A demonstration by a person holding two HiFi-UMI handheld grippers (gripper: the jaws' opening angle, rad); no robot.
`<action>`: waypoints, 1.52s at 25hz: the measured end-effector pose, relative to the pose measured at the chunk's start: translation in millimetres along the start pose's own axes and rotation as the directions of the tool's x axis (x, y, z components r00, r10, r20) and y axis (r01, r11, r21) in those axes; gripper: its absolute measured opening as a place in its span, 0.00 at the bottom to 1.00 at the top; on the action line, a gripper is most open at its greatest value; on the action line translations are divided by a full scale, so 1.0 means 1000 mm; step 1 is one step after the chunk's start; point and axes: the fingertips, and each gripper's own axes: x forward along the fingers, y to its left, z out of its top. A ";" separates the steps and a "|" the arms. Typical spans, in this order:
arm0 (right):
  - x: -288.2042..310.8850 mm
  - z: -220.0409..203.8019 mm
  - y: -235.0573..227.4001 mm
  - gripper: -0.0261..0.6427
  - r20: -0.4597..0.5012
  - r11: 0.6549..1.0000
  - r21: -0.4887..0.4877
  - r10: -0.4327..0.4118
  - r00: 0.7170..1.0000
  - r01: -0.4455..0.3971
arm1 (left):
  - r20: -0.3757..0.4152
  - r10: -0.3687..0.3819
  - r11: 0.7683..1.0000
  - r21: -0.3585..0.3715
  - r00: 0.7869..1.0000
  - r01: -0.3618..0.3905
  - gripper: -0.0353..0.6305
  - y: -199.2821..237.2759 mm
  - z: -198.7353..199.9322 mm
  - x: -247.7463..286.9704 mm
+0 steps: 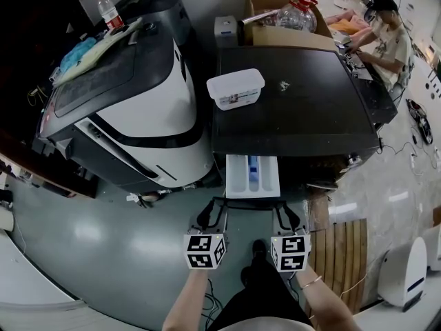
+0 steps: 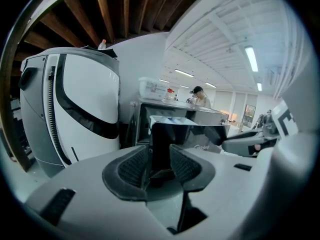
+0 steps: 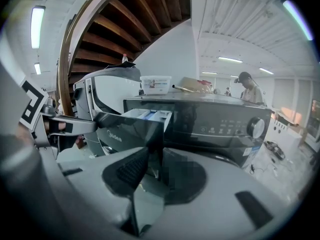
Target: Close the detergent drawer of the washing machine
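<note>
The dark washing machine (image 1: 296,116) has its white detergent drawer (image 1: 253,176) pulled out toward me. In the head view my left gripper (image 1: 212,209) sits at the left end of the drawer's dark front panel and my right gripper (image 1: 286,209) at its right end. In the left gripper view the panel's (image 2: 161,141) left end stands between the jaws of the left gripper (image 2: 160,166), with a slim gap at the left pad (image 2: 132,166). In the right gripper view the panel's (image 3: 130,131) right end lies inside the right gripper (image 3: 157,171), apart from its left pad (image 3: 131,171); the other pad is obscured.
A lidded plastic box (image 1: 236,88) rests on the washer top. A white and black machine (image 1: 138,109) stands close on the left, carrying cloths and a bottle (image 1: 109,11). Behind are a cardboard box (image 1: 275,29) and a seated person (image 1: 382,33). A wooden pallet (image 1: 344,254) lies at right.
</note>
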 end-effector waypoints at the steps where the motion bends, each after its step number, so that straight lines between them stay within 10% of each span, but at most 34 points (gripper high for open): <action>1: 0.001 0.001 -0.001 0.17 0.000 1.000 0.001 -0.001 1.000 0.001 | 0.001 0.002 1.000 -0.001 1.000 -0.002 0.25 0.000 0.001 0.001; 38: 0.047 0.036 -0.020 0.17 -0.002 1.000 -0.009 -0.013 1.000 0.013 | 0.005 0.042 0.999 -0.027 0.999 -0.042 0.24 0.018 0.032 0.051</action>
